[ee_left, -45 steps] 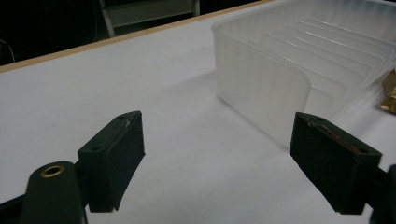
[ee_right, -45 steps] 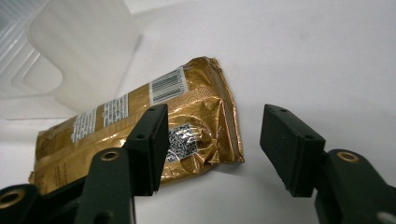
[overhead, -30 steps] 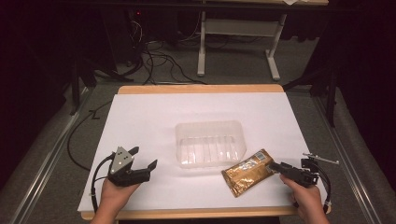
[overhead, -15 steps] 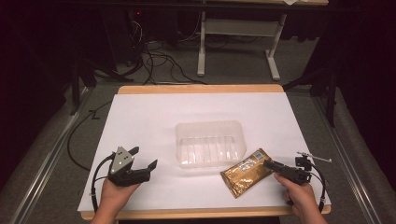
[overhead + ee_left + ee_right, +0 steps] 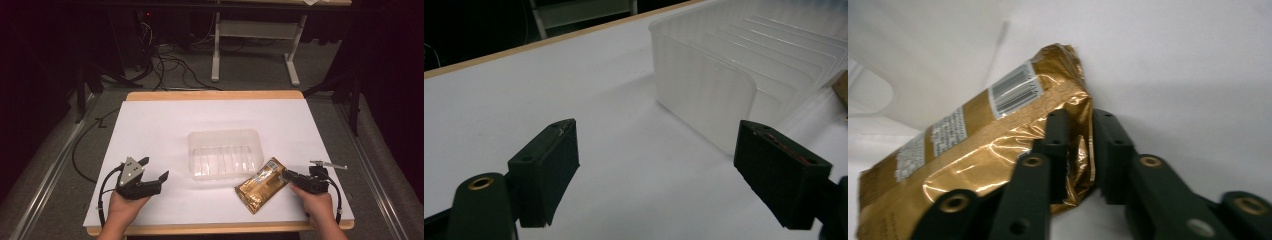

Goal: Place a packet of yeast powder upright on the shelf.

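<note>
A gold foil packet [image 5: 261, 185] with a barcode label lies on the white table cover, just right of and in front of a clear plastic tray [image 5: 224, 153]. My right gripper [image 5: 286, 176] is shut on the packet's right edge; in the right gripper view the foil [image 5: 973, 155] is pinched between the two black jaws [image 5: 1079, 150]. My left gripper [image 5: 154, 169] rests near the front left, open and empty. In the left gripper view its jaws stand wide apart [image 5: 654, 185], with the tray [image 5: 724, 80] ahead to the right.
The white table cover [image 5: 165, 125] has a wooden edge at the back and front. Cables trail from both grippers off the table sides. Beyond the table are floor cables [image 5: 165, 65] and a desk frame [image 5: 255, 45].
My right gripper has moved left to the packet and shut on its edge. The left gripper has stayed in place.
</note>
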`<state>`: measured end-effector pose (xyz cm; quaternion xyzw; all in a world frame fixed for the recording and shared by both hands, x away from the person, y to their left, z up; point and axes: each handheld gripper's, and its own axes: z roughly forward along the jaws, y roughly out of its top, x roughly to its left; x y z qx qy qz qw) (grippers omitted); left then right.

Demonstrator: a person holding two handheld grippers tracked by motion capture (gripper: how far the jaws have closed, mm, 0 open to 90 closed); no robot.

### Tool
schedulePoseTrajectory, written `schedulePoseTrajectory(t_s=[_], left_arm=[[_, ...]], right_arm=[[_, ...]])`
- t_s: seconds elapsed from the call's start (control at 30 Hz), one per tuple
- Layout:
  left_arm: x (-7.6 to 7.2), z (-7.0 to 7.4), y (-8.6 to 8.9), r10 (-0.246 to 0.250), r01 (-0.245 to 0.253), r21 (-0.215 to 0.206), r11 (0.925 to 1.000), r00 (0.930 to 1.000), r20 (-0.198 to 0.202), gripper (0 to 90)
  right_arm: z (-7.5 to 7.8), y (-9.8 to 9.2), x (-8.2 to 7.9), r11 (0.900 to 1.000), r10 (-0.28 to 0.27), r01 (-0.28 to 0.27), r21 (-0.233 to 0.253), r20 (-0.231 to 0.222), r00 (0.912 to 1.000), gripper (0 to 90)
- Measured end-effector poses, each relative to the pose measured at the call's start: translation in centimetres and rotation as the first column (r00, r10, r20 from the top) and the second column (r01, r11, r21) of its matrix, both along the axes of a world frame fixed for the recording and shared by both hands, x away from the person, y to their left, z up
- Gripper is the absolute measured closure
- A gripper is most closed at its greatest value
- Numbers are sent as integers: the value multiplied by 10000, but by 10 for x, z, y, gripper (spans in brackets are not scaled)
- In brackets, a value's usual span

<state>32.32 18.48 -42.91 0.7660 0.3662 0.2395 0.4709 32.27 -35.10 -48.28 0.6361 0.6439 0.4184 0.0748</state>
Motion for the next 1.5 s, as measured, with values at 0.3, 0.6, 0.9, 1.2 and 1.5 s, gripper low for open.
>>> schedulePoseTrajectory(t_s=[0.3,0.6,0.9,1.2,1.5], left_arm=[[0,0,2,33,-33,-22,10000,10000,12,187],[0,0,1,-7,7,-13,10000,10000,-12,187],[0,-1,1,-29,29,-30,10000,10000,-36,187],[0,0,2,3,-3,-76,10000,10000,-11,186],[0,0,3,3,-3,-76,10000,10000,3,187]], right_arm=[[2,2,1,9993,277,-275,-240,101,9996,896],[5,3,1,9991,338,-339,-267,-47,9994,882],[7,-2,-1,9968,769,-773,183,226,9968,899],[13,-3,-5,9947,784,-818,622,564,9953,898],[21,-9,-14,9930,787,-883,786,1181,9899,900]])
